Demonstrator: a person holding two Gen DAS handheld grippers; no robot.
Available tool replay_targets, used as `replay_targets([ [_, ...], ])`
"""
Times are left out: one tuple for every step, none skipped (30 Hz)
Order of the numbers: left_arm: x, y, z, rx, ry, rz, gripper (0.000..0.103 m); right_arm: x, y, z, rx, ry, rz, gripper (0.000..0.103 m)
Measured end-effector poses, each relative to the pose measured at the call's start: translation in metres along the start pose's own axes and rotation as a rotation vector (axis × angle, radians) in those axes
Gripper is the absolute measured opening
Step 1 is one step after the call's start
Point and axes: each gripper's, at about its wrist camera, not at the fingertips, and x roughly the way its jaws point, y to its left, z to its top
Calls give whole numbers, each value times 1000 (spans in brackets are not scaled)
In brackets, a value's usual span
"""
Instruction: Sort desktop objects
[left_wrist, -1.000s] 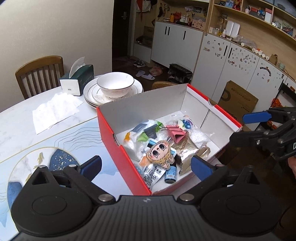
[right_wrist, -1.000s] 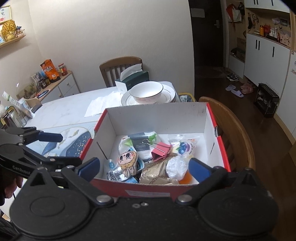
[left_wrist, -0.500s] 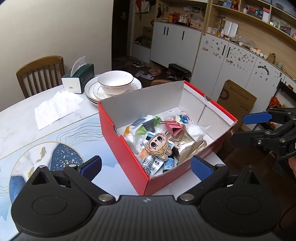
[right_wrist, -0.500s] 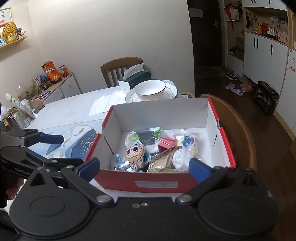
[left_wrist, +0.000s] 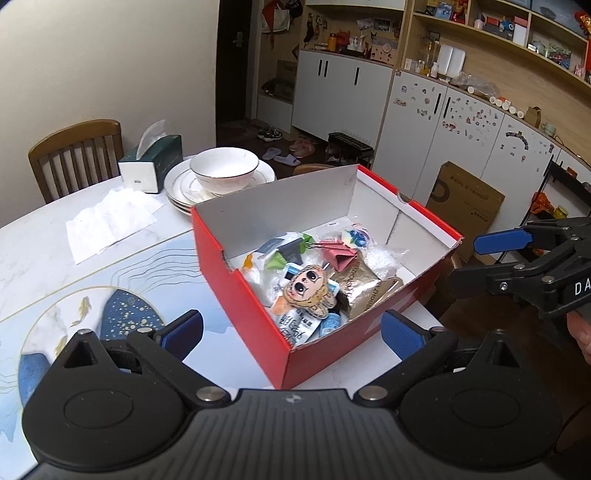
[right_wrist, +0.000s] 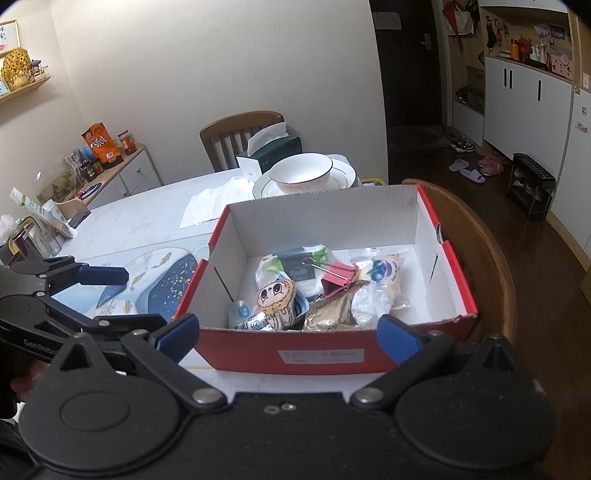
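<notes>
The red box (left_wrist: 243, 295) sits at the near edge of the worktop (left_wrist: 44, 236), already holding the small things heaped on its floor, a doll-face pouch (left_wrist: 306, 288) nearest us at 6 o'clock and a pink binder clip (right_wrist: 338, 278) toward 12, so we judge the sorting largely done. We hold both tongs, left (left_wrist: 291, 328) and right (right_wrist: 288, 328), spread wide and empty outside it, leaving the box untouched. The bowl (left_wrist: 223, 170) on its plates stands beyond the box at 11 o'clock, apart from the sorting.
</notes>
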Motion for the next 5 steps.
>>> replay_targets([
  [-1,1,-1,0,-1,5,103,0,1,0,0,1,-1,103],
  [-2,3,-2,-3,-3,6,103,1,4,0,-1,3,-1,103],
  [-3,6,-3,-8,-5,6,103,2,6,0,-2,4,-3,103],
  [-5,9,-4,-12,-7,5,103,3,9,0,-5,5,-4,103],
  [-6,13,-6,-17,-9,2,103,4,12,0,-9,6,-7,103],
])
